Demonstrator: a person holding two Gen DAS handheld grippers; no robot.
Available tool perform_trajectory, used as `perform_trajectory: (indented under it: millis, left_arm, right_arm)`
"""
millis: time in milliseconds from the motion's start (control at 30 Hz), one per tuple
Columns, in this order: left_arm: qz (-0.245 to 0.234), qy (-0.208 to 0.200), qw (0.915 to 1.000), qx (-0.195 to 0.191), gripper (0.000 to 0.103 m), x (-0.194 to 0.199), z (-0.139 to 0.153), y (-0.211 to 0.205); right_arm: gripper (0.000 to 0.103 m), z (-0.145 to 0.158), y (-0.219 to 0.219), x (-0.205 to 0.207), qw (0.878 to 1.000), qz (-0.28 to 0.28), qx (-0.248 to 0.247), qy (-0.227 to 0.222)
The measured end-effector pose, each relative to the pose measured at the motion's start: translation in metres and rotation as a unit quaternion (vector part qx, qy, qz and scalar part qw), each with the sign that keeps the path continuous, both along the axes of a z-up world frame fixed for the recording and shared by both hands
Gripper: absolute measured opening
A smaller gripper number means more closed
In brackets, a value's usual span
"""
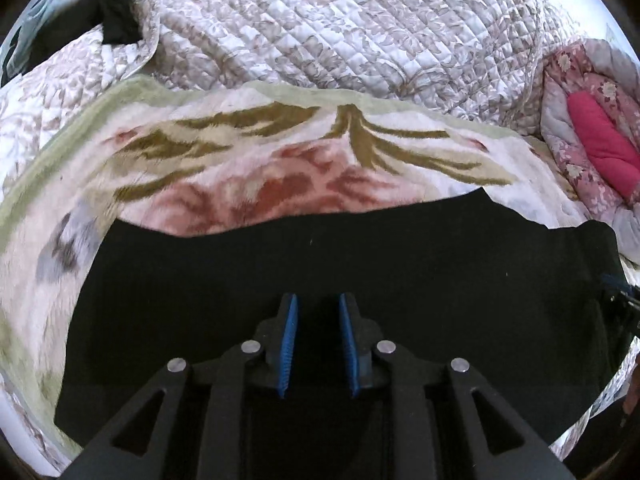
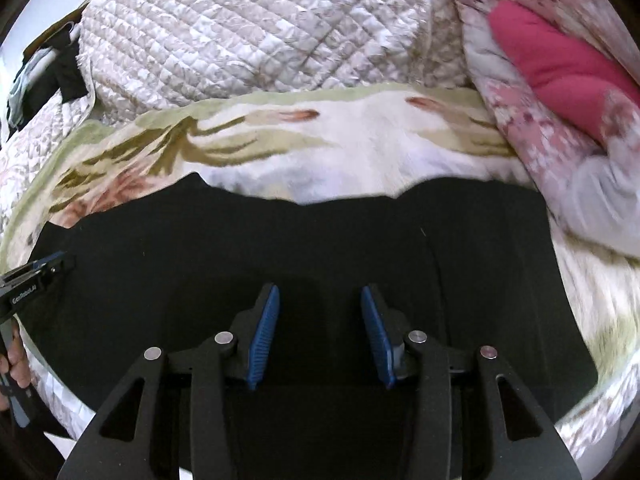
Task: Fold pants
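Left wrist view: black pants [image 1: 360, 264] lie spread flat on a flowered blanket [image 1: 248, 160] on the bed, both grippers above them.

The left gripper [image 1: 318, 344] hangs over the dark cloth with its blue pads [image 1: 290, 344] a little apart and nothing pinched between them. In the right wrist view the right gripper [image 2: 320, 334] stands wider spread, also empty, over the same pants [image 2: 320, 240]. At that view's left edge the other gripper's tip shows, with a hand [image 2: 18, 364] behind it. A quilted bedspread [image 1: 340, 20] is bunched beyond the blanket, and a pink floral quilt [image 2: 560, 80] lies to the right.
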State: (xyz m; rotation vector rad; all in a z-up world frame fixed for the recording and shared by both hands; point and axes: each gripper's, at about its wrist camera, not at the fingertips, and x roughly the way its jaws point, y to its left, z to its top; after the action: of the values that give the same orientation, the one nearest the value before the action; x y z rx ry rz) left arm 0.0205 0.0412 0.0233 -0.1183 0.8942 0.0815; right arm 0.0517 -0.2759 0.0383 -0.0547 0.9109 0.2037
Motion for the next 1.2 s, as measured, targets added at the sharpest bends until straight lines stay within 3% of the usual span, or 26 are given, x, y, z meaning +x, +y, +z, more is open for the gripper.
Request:
perform_trajectory:
  millis: [233, 300, 367, 433, 500, 567, 700, 833, 1000, 1200]
  left_arm:
    - [-0.004, 0.000, 0.9997, 0.025, 0.032, 0.017, -0.005, 0.002]
    - [0.003, -0.009, 0.9996, 0.026, 0.043, 0.017, -0.009, 0.008]
    - [0.009, -0.013, 0.9995, 0.025, 0.047, 0.018, -0.009, 0.015]
    - [0.020, -0.012, 0.9996, 0.014, 0.052, 0.020, -0.010, 0.024]
    - [0.031, -0.010, 0.9995, 0.005, 0.052, 0.019, -0.008, 0.029]
    - [0.042, -0.012, 0.9989, 0.015, 0.052, 0.018, -0.005, 0.031]
    - [0.060, -0.019, 0.9976, 0.029, 0.052, 0.016, -0.001, 0.038]
    - [0.084, 0.009, 0.9958, 0.033, 0.053, 0.023, -0.016, 0.051]
    - [0.097, 0.000, 0.9947, 0.034, 0.052, 0.015, -0.007, 0.054]
    - [0.025, -0.029, 0.9993, 0.001, 0.052, -0.001, 0.002, 0.023]
  right_arm:
    - [0.049, -0.007, 0.006, 0.033, 1.000, 0.014, -0.027, 0.006]
    - [0.048, -0.018, -0.006, 0.039, 0.999, -0.017, -0.030, 0.017]
    - [0.048, -0.014, -0.019, 0.040, 0.999, -0.028, 0.014, 0.017]
    - [0.048, -0.007, -0.025, 0.038, 0.999, -0.045, -0.006, -0.006]
    - [0.049, -0.002, -0.030, 0.034, 0.997, -0.067, -0.029, -0.027]
    - [0.049, 0.001, -0.037, 0.032, 0.996, -0.079, -0.016, -0.033]
    - [0.049, -0.004, -0.041, 0.035, 0.995, -0.091, -0.031, -0.031]
    - [0.049, -0.006, -0.034, 0.039, 0.993, -0.094, -0.058, -0.028]
    - [0.049, 0.004, -0.029, 0.029, 0.994, -0.090, -0.033, -0.048]
    - [0.050, 0.008, 0.007, 0.010, 0.999, -0.008, 0.013, -0.044]
